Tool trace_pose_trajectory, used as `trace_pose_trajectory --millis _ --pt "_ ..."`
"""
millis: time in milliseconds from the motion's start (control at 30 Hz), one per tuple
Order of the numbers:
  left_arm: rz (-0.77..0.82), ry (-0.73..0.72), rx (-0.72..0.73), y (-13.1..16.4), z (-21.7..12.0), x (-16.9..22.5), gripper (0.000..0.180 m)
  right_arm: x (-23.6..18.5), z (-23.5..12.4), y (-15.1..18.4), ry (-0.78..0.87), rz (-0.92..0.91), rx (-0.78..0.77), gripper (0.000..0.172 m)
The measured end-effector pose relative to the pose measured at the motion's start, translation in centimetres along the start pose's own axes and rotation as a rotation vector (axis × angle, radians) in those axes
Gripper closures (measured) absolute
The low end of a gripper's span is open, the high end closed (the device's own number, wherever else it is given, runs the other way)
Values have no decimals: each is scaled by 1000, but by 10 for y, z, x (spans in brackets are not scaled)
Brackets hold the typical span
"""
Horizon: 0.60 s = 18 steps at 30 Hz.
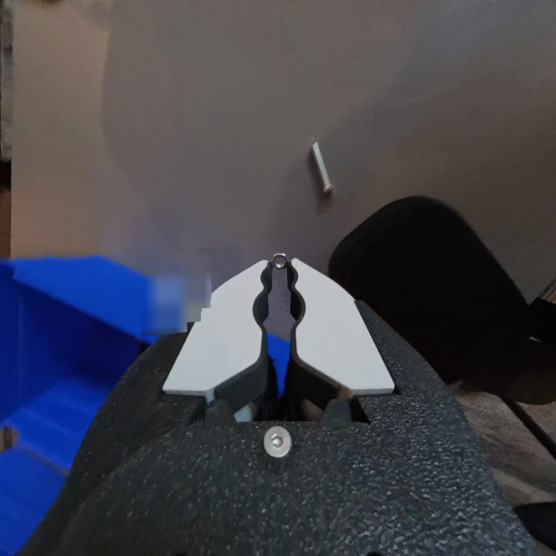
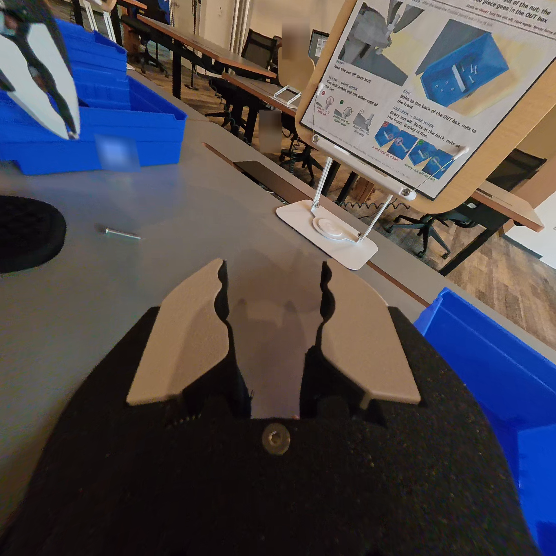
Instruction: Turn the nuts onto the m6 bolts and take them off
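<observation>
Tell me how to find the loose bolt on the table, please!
Look at the big grey table, between the blue bins at the back and the round black pad. Just beside that pad lies the bolt, flat on bare tabletop. It is the only thin, shiny silver stick there, with a small rounded head at one end, and nothing touches it.

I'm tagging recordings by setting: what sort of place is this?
Likely an office or lab workroom set up as an assembly station: long desks with office chairs behind, blue parts bins on a grey table, and an instruction sheet on a stand.
</observation>
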<state>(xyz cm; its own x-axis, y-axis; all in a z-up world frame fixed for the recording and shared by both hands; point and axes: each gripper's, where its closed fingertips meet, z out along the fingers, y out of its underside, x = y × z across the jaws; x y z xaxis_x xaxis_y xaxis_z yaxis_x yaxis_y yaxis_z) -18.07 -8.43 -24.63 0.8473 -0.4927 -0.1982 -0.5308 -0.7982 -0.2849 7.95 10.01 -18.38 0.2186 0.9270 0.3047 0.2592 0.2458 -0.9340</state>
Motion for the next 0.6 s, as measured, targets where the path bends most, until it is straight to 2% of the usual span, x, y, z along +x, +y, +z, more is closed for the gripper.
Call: trace_pose_trajectory --millis 133,300,600 --pt "126 53 11 -43 28 32 172 1 -4 3 1 4 -1 113" --pt "229 126 11 -79 66 67 171 1 -4 8 -7 8 -13 113" --pt "283 215 -42 -103 114 96 171 2 -6 15 -4 8 -29 113"
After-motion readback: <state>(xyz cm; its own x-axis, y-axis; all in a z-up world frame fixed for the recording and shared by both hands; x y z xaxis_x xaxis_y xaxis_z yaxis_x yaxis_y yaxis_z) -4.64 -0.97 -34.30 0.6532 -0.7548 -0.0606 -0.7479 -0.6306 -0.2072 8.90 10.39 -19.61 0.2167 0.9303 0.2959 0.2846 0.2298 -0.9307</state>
